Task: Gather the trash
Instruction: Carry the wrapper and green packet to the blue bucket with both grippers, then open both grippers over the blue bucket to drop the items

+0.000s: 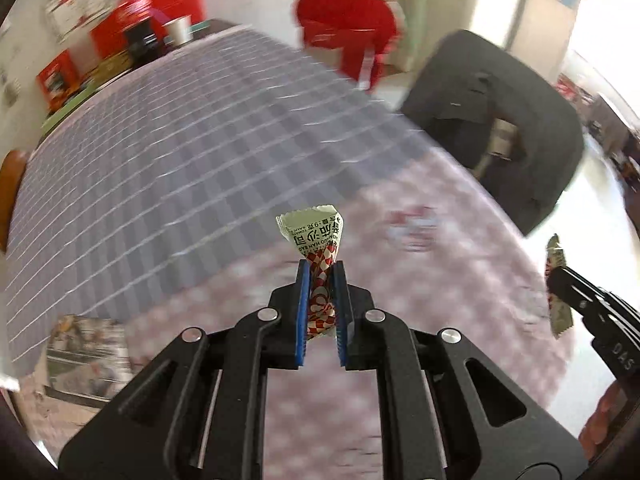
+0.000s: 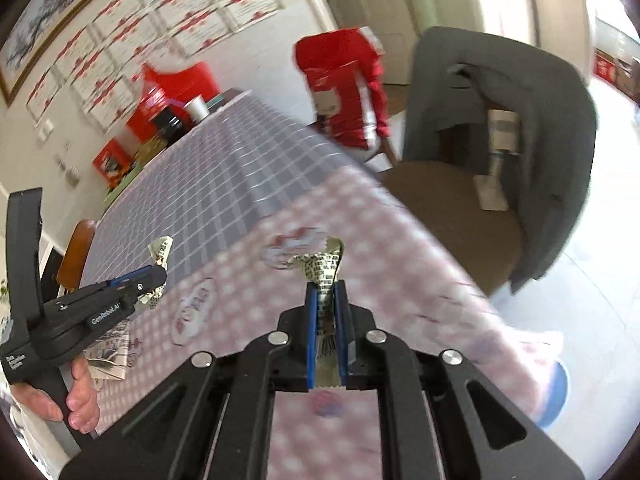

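Observation:
My left gripper [image 1: 321,276] is shut on a crumpled sauce packet [image 1: 311,230], white with print at the top and red-and-white checked lower down, held above the table. My right gripper [image 2: 325,286] is shut on a second printed packet [image 2: 322,264], whose end sticks up past the blue pads. Each view shows the other tool: the right gripper [image 1: 554,280] with its packet [image 1: 557,258] at the right edge, and the left gripper [image 2: 160,274] with its packet [image 2: 161,250] at the left, carried by a hand [image 2: 78,396]. Both hang over the pink checked tablecloth [image 2: 400,248].
A grey-blue checked cloth [image 1: 180,152] covers the far table. Red boxes [image 1: 120,28], a black jar and a cup [image 1: 179,28] stand at its far end. A chair draped with a dark jacket [image 2: 520,120] and one with a red garment [image 2: 344,84] stand beside the table. A printed paper [image 1: 86,348] lies near left.

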`<action>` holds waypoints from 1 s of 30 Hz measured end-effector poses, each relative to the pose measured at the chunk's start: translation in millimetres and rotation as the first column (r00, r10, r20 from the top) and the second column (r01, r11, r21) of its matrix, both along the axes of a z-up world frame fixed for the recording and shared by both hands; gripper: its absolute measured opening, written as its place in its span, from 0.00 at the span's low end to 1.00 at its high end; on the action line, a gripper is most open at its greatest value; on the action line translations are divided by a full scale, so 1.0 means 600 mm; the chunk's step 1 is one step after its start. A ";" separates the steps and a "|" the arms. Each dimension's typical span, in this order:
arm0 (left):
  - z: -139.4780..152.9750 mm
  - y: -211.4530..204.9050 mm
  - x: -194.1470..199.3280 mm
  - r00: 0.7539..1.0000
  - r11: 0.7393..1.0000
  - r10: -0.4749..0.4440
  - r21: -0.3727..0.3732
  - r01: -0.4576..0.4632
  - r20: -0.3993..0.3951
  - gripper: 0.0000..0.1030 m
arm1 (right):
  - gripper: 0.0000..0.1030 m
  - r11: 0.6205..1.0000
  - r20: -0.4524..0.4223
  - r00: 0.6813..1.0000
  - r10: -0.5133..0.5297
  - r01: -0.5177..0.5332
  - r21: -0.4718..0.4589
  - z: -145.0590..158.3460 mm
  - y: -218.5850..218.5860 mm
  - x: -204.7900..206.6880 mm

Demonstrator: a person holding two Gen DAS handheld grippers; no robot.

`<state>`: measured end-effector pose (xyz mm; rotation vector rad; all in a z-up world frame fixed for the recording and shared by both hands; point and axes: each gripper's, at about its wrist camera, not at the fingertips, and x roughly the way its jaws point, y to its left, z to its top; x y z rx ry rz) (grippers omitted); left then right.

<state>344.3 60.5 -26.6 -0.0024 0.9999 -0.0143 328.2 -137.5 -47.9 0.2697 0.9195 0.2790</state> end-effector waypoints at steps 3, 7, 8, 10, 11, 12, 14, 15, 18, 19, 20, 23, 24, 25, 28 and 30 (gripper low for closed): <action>-0.003 -0.079 0.001 0.996 0.996 -0.085 -0.015 0.085 -0.002 0.11 | 0.09 0.997 0.011 0.997 -0.080 0.080 -0.005 0.001 -0.084 -0.028; -0.011 -0.194 -0.002 0.977 0.976 -0.215 -0.035 0.214 -0.005 0.11 | 0.09 0.983 0.015 0.983 -0.184 0.184 -0.015 -0.005 -0.187 -0.065; -0.014 -0.229 -0.004 0.968 0.967 -0.252 -0.035 0.251 -0.006 0.11 | 0.09 0.977 0.016 0.977 -0.212 0.212 -0.019 -0.008 -0.210 -0.074; -0.021 -0.286 -0.008 0.952 0.952 -0.305 -0.035 0.304 -0.015 0.11 | 0.09 0.962 0.017 0.962 -0.272 0.273 -0.026 -0.013 -0.262 -0.095; -0.024 -0.309 -0.011 0.944 0.944 -0.329 -0.039 0.328 -0.020 0.11 | 0.09 0.952 0.015 0.952 -0.305 0.306 -0.024 -0.017 -0.294 -0.109; -0.028 -0.348 -0.016 0.932 0.932 -0.362 -0.044 0.360 -0.030 0.11 | 0.09 0.946 0.013 0.946 -0.323 0.323 -0.022 -0.021 -0.311 -0.116; -0.034 -0.397 -0.027 0.911 0.911 -0.411 -0.058 0.409 -0.038 0.11 | 0.09 0.919 0.003 0.919 -0.393 0.393 -0.025 -0.034 -0.362 -0.141; -0.039 -0.431 -0.035 0.893 0.893 -0.448 -0.058 0.446 -0.045 0.11 | 0.09 0.910 0.001 0.910 -0.414 0.414 -0.031 -0.039 -0.377 -0.148; -0.061 -0.515 -0.061 0.846 0.849 -0.528 -0.059 0.525 -0.075 0.11 | 0.09 0.878 -0.024 0.878 -0.478 0.477 -0.031 -0.065 -0.432 -0.174; -0.069 -0.539 -0.070 0.831 0.835 -0.550 -0.062 0.546 -0.087 0.11 | 0.09 0.867 -0.044 0.866 -0.499 0.498 -0.024 -0.079 -0.454 -0.186; -0.075 -0.556 -0.075 0.818 0.824 -0.567 -0.065 0.563 -0.096 0.11 | 0.09 0.854 -0.063 0.852 -0.519 0.519 -0.020 -0.090 -0.471 -0.195; -0.098 -0.612 -0.099 0.767 0.777 -0.629 -0.074 0.625 -0.130 0.11 | 0.09 0.825 -0.117 0.819 -0.562 0.564 -0.015 -0.120 -0.514 -0.223; -0.105 -0.631 -0.109 0.741 0.753 -0.657 -0.081 0.653 -0.140 0.12 | 0.09 0.815 -0.132 0.807 -0.575 0.579 -0.010 -0.128 -0.526 -0.232; -0.110 -0.643 -0.115 0.722 0.736 -0.676 -0.088 0.672 -0.146 0.12 | 0.09 0.804 -0.145 0.795 -0.589 0.595 -0.009 -0.135 -0.538 -0.245; -0.120 -0.674 -0.131 0.684 0.696 -0.715 -0.061 0.715 -0.142 0.17 | 0.09 0.776 -0.156 0.764 -0.626 0.630 -0.026 -0.147 -0.561 -0.269; -0.125 -0.685 -0.138 0.675 0.684 -0.724 -0.018 0.730 -0.139 0.63 | 0.09 0.765 -0.168 0.751 -0.638 0.643 -0.029 -0.157 -0.572 -0.279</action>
